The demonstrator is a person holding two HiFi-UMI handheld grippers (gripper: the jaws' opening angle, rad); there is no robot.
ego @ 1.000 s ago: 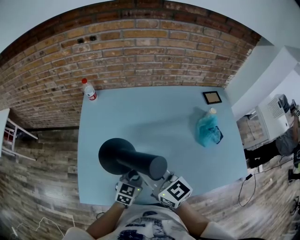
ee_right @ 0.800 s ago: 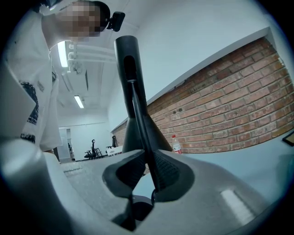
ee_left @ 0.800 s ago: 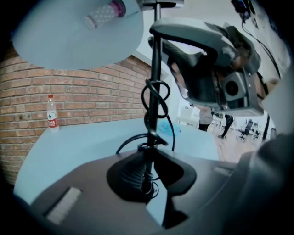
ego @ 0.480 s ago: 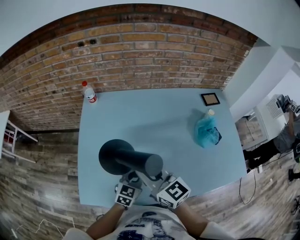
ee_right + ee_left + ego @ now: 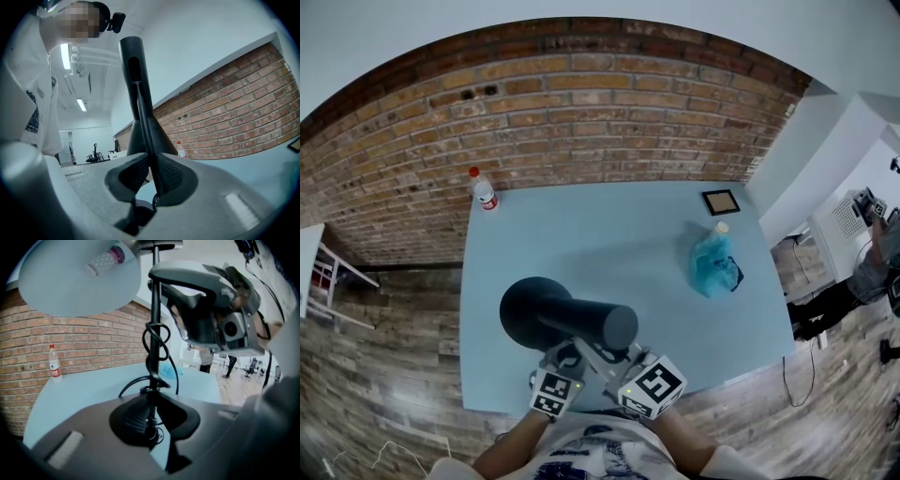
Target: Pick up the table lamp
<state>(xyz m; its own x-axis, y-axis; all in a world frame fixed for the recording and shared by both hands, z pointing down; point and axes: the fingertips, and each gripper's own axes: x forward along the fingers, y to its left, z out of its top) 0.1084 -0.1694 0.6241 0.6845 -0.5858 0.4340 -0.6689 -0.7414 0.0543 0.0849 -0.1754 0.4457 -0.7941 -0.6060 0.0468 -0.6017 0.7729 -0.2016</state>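
Nothing had visibly shifted since the earlier frames. In the head view the black table lamp (image 5: 567, 319) stayed tilted above the surface's (image 5: 609, 234) near edge, held by the left gripper (image 5: 566, 354) and right gripper (image 5: 622, 360). In the left gripper view, the jaws were clamped on its cable-wrapped stem (image 5: 153, 357). In the right gripper view, the jaws were nearly closed, pinching the thin stem.

My forearms (image 5: 514, 444) are tucked in front of me, left gripper (image 5: 568, 356) and right gripper (image 5: 615, 362) side by side, both sets of fingers pinched on the lamp (image 5: 572, 323) stem.
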